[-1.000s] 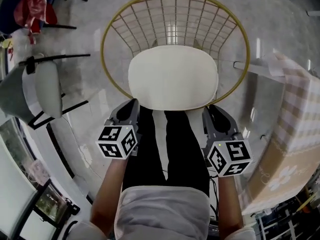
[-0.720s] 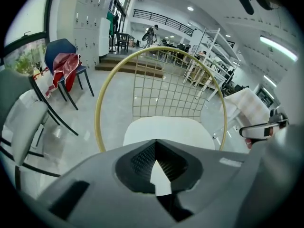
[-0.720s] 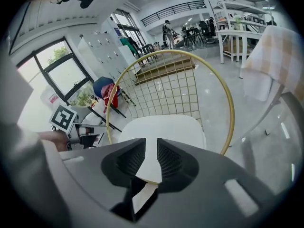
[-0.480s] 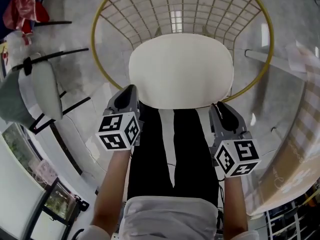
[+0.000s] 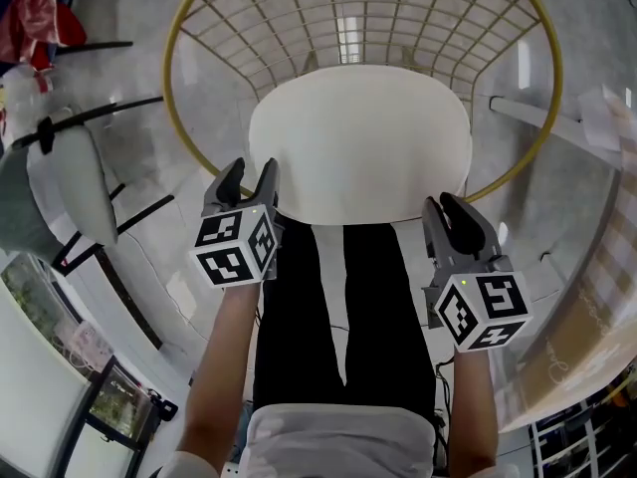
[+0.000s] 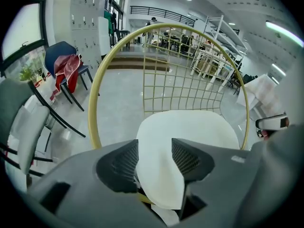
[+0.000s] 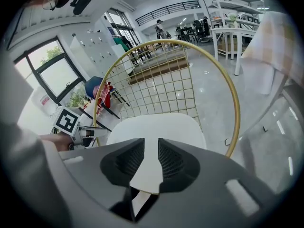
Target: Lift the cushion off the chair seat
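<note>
A cream cushion (image 5: 358,142) lies flat on the seat of a gold wire chair (image 5: 166,78) and covers most of it. It looks soft, light and bendable, so it would probably sag if pinched. Its front edge, overhanging the chair's front rim, seems the best hold. The left claw (image 5: 249,172) is wide open at that rim, and the right claw (image 5: 448,207) is narrowly open there. Neither grips the cushion yet. No readable writing shows, only square-patterned marker cubes (image 5: 234,247).
</note>
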Available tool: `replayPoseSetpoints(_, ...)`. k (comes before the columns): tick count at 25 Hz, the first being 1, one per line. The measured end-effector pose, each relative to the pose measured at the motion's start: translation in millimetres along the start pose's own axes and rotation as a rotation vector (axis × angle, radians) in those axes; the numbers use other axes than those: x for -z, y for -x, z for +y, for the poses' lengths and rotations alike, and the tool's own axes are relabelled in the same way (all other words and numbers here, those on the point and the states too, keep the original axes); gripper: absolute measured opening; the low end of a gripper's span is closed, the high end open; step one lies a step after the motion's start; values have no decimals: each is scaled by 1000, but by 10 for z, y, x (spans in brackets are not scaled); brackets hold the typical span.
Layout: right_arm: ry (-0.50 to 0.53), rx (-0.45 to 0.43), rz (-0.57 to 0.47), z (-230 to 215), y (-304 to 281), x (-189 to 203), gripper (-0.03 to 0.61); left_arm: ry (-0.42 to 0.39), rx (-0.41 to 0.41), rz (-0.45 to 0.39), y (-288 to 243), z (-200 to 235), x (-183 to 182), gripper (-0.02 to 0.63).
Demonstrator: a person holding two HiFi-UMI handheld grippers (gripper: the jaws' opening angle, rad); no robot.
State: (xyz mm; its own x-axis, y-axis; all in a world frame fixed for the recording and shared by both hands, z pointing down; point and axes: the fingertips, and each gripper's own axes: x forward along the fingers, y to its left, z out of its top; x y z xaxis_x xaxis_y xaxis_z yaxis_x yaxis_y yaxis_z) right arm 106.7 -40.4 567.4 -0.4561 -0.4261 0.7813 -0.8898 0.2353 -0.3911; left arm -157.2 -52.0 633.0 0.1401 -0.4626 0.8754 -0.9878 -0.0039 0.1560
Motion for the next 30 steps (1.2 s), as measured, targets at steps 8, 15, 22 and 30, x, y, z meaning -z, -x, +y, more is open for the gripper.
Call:
replayPoseSetpoints(8, -22, 8, 14, -42, -85, 98, 101, -25, -101, 75, -332, 137, 54, 250)
replayPoseSetpoints(15, -44, -1, 17, -61, -92, 156, 104, -26, -129, 150, -562, 196, 95, 283)
replayPoseSetpoints(22, -58, 26, 7, -195, -87, 113, 105, 20, -133, 185, -699, 172, 123, 327)
replayPoseSetpoints(30, 7, 179, 53, -695, -206, 110, 133, 24, -129, 196, -733, 177, 121, 319)
